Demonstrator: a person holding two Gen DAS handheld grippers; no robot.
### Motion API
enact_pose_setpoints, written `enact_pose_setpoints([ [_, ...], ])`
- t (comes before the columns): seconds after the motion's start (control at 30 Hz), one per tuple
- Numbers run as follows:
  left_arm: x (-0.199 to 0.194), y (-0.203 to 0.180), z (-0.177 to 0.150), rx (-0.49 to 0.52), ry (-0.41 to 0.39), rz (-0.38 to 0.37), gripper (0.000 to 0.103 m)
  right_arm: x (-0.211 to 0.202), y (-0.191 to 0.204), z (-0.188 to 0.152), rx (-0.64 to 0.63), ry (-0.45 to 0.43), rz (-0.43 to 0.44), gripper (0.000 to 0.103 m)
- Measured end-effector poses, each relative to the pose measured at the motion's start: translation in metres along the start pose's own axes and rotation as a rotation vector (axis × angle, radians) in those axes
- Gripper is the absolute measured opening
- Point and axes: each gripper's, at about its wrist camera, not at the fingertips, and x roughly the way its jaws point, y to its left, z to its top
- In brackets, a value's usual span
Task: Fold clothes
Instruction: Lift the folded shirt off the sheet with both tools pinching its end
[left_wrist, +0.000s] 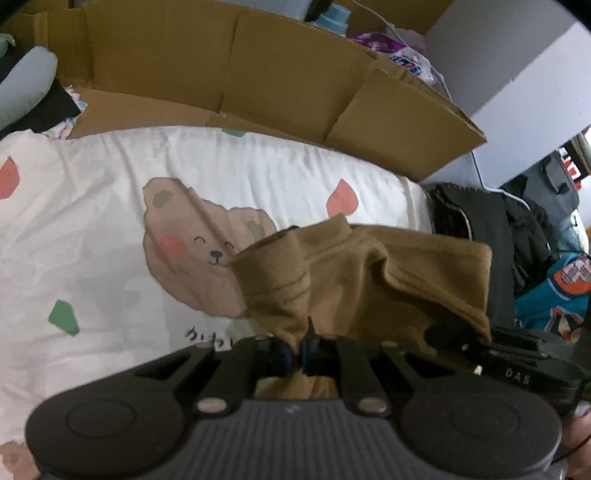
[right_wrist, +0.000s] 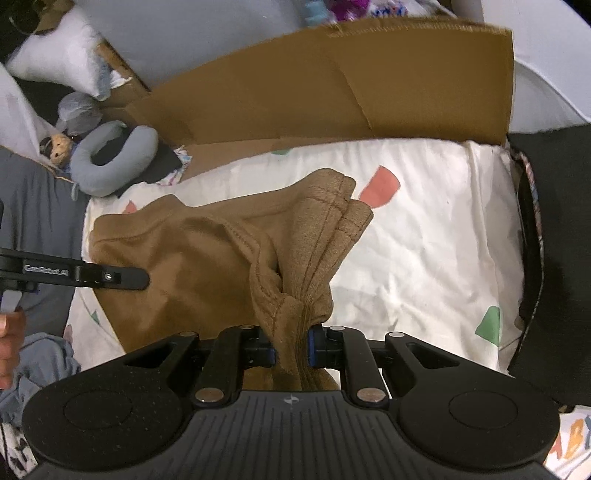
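Left wrist view: my left gripper pinches a thin fold of the brown knit garment; right gripper clamps a thicker bunch. Garment hangs over the white printed bedsheet, near its cardboard-side edge. I'd keep both grips level, fabric taut.

White lettering "DAS" on the black body of the right gripper, seen at lower right of the left wrist view. White lettering "GenRobot.AI", blurred, on the black arm of the left gripper in the right wrist view. Dark handwritten-style characters on the bedsheet, partly hidden and unreadable.
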Motion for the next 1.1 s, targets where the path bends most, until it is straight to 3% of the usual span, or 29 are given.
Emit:
enact_pose_setpoints([
  [0.7, -0.147, -0.084, -0.023, 0.031, -0.204, 0.029, 0.004, -0.164, 0.063, 0.025, -0.063, -0.191, -0.025, 0.013],
  [1.1, -0.181, -0.135, -0.040, 0.081, -0.257, 0.022, 0.004, -0.231, 0.058, 0.020, -0.085, -0.223, -0.026, 0.013],
])
